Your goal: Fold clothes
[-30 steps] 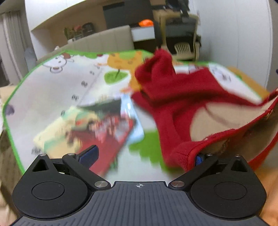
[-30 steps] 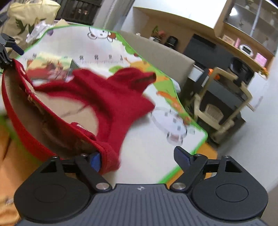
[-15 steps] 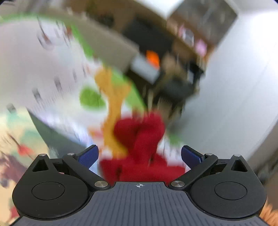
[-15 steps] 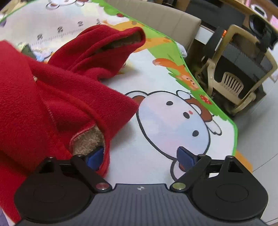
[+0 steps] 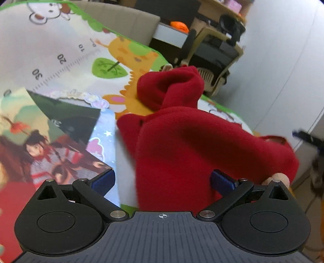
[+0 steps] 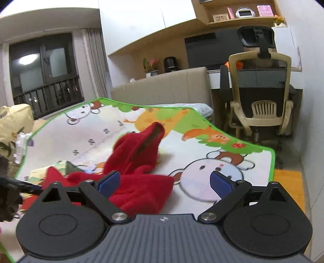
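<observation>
We record a play mat [image 6: 253,161] printed with cartoon animals, a ruler scale and a green border, spread over the work surface. On its left part lies a picture book [image 5: 50,145] with a drawn figure on the cover. Behind the mat stands a beige sofa back [image 6: 162,87]; to the right of it an office chair [image 6: 261,85] faces a desk. Further back we see a dark window with a railing [image 6: 44,70] and a wall shelf [image 6: 243,14] with small items.

The red fleece garment [image 5: 192,145] lies on the mat, bunched, with one sleeve or hood part [image 6: 141,145] rising toward the far side. Tan lining shows at an opening near its right edge in the left wrist view.

Left gripper [image 5: 162,180]: fingers spread wide, blue pads apart. The garment's near edge sits between them; the right pad [image 5: 221,180] touches or nearly touches the cloth, the left pad [image 5: 103,179] is clear of it. We see no pinch.

Right gripper [image 6: 165,182]: fingers also spread wide. The left pad [image 6: 109,182] overlaps the red cloth in view; we cannot tell if it touches. The right pad [image 6: 219,184] hangs over bare mat.
</observation>
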Available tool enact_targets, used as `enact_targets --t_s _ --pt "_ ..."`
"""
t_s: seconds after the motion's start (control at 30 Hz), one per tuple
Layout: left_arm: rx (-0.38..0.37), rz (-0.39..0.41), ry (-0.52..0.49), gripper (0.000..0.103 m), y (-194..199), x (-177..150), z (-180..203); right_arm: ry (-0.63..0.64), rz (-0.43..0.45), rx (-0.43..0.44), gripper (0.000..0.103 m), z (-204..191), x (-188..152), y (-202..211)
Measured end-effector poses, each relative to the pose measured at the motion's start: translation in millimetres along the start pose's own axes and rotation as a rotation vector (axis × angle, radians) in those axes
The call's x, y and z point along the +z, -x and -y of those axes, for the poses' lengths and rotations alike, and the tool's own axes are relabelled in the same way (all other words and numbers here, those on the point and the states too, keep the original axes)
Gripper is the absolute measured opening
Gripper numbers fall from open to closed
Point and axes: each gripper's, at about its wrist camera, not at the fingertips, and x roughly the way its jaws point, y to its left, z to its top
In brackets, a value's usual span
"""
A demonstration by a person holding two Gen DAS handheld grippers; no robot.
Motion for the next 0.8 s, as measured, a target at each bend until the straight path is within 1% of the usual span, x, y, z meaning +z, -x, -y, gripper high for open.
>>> enact_targets --t_s 0.03,0.1,0.13,0.17,0.2,0.23,0.27,0.3,0.37,0.4,0.43,0.47,0.53,0.6,0.63,0.67,0.8 --pt "-0.01 0.006 0.018 0.102 -1 -2 -1 -0.031 -0.008 0.044 0.096 1 -6 4" --pt "-0.007 0.012 0.025 0.095 -3 -6 -2 -0.047 -0.037 0.126 0.096 1 -20 6" --pt "-0.005 0.015 0.029 0.081 -3 -7 -2 -0.022 -0.053 0.139 0.096 -3 -28 4" --pt "-0.005 0.014 0.027 0.076 -4 -6 -2 0.023 -0.083 0.115 0.096 -8 -36 -3" --pt "-0.005 0.012 0.024 0.076 -5 -5 -1 0.073 -0.117 0.084 0.096 -14 -43 -12" --pt "0.01 0.022 0.012 0.075 -9 -2 -1 0.117 -0.152 0.026 0.096 -19 -48 -24" --pt "0.026 0.032 -0.001 0.075 -12 1 0 0.148 -0.181 -0.052 0.095 -21 -53 -39" --pt "0.041 0.051 0.0 0.075 -10 2 -1 0.151 -0.188 -0.114 0.094 -20 -56 -51" --pt "0.07 0.09 0.003 0.077 -6 4 -2 0.102 -0.17 -0.258 0.092 -7 -54 -70" --pt "0.076 0.094 0.017 0.078 -2 5 -5 0.055 -0.156 -0.302 0.09 1 -51 -74" --pt "0.083 0.099 0.032 0.08 2 5 -9 0.003 -0.143 -0.338 0.083 10 -49 -77" --pt "0.064 0.103 0.035 0.08 6 5 -11 -0.074 -0.127 -0.305 0.082 20 -46 -75" --pt "0.024 0.113 0.038 0.08 14 3 -15 -0.229 -0.073 -0.141 0.08 37 -46 -65" --pt "-0.022 0.145 0.047 0.081 19 6 -16 -0.278 0.014 -0.055 0.079 37 -44 -51" --pt "-0.046 0.161 0.051 0.083 21 7 -16 -0.26 0.051 -0.036 0.079 32 -40 -45" --pt "-0.069 0.177 0.055 0.087 24 8 -16 -0.216 0.076 -0.019 0.078 23 -32 -40" --pt "-0.052 0.177 0.034 0.09 14 13 -6 -0.039 0.103 0.134 0.078 -15 0 -34"
